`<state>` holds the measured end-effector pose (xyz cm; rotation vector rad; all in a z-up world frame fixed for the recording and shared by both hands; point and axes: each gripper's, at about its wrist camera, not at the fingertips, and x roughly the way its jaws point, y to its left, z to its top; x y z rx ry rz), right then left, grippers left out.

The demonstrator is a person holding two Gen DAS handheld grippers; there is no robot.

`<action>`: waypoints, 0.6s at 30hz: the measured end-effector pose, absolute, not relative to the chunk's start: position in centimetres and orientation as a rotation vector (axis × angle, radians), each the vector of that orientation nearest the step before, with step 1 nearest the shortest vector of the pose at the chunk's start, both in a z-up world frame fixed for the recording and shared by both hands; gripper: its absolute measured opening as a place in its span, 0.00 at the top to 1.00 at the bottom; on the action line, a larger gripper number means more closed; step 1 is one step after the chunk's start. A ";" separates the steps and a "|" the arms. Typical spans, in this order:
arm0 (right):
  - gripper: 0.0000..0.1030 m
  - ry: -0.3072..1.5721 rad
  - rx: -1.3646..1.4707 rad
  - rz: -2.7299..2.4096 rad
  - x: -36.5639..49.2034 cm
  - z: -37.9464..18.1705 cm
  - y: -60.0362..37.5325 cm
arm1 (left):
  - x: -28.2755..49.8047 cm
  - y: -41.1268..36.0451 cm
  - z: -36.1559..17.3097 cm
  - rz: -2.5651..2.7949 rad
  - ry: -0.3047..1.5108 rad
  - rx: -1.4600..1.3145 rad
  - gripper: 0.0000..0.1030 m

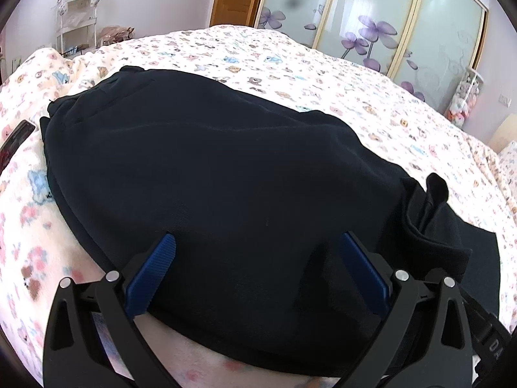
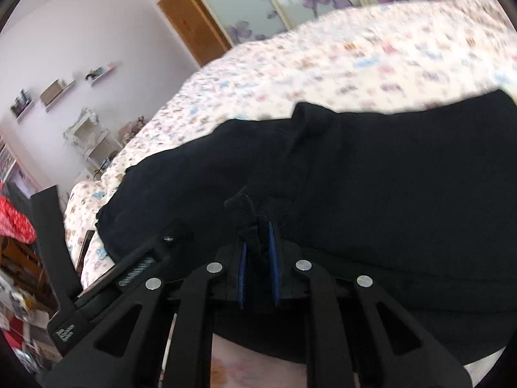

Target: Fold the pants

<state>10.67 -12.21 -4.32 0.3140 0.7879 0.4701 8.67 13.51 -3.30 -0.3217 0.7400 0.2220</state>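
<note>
We see the black pants (image 1: 210, 168) lying folded on the bed (image 1: 290, 61). Our left claw (image 1: 258, 252) is spread wide over the near edge, blue pads at 8 and 4 o'clock. Our right claw (image 2: 257, 236) is pinched onto a bunched fold of pants at 6 o'clock.

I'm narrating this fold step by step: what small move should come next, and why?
Probably carry the right tongs over to lay the pinched edge down. They are shut on a fold of the black pants, while the left tongs sit open over the cloth on the bed.
</note>
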 end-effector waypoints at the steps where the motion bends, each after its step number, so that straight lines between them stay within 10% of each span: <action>1: 0.88 0.801 0.300 0.470 10.9 -4.4 -11.8 | 8.6 13.6 -3.2 0.219 0.733 -0.330 0.02; 5: 0.83 0.861 0.196 0.451 11.3 -6.0 -10.1 | 7.8 14.3 -2.7 0.196 0.684 -0.395 0.02; 7: 0.45 0.882 0.217 0.539 11.1 -5.7 -9.9 | 7.1 15.0 -2.3 0.196 0.644 -0.426 0.02; 9: 0.29 0.891 0.159 0.564 10.3 -5.4 -9.1 | 5.9 16.2 -1.3 0.185 0.591 -0.467 0.02; 18: 0.27 0.920 0.313 0.710 6.9 -3.1 -14.1 | 2.0 28.6 0.6 0.003 0.643 -0.753 0.02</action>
